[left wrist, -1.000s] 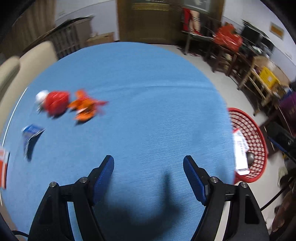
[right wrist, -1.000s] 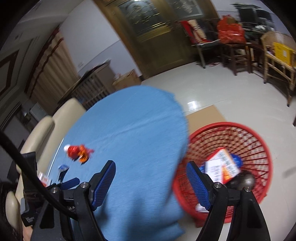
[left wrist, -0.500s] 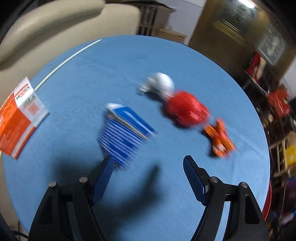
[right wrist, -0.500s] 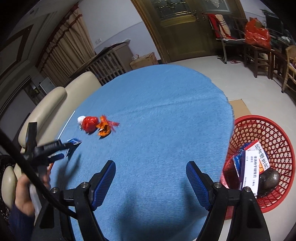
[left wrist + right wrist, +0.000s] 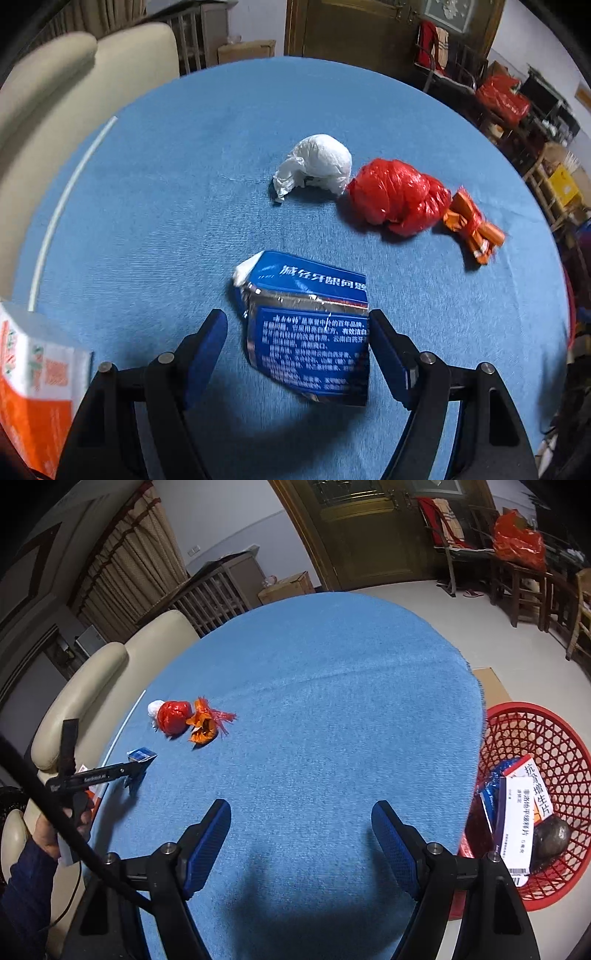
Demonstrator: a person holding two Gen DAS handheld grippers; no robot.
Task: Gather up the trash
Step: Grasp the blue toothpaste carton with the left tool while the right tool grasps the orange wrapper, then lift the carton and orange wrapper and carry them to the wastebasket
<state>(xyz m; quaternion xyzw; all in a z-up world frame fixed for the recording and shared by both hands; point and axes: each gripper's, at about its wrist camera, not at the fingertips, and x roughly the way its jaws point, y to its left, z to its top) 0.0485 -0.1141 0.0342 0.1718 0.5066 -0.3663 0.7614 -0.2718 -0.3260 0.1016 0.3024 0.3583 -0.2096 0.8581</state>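
Note:
In the left wrist view a crushed blue toothpaste box (image 5: 310, 325) lies on the blue tablecloth (image 5: 184, 192) between my open left gripper's (image 5: 297, 332) fingers, nearer the right finger. Beyond it lie a white crumpled wad (image 5: 317, 162), a red plastic ball (image 5: 399, 195) and an orange wrapper (image 5: 472, 225). In the right wrist view my right gripper (image 5: 301, 827) is open and empty over the near cloth. The red trash basket (image 5: 554, 731) stands on the floor at right with boxes inside. The left gripper (image 5: 136, 768) is at the blue box (image 5: 140, 754).
An orange and white box (image 5: 33, 384) lies at the table's left edge. A beige sofa (image 5: 92, 679) stands behind the table's left side. Wooden chairs (image 5: 524, 579) and a door (image 5: 369, 535) are across the room. Cardboard (image 5: 491, 686) lies on the floor by the basket.
My left gripper has swung left and closed in on the blue box, which now lies between its fingers. My right gripper has moved from over the basket to over the table.

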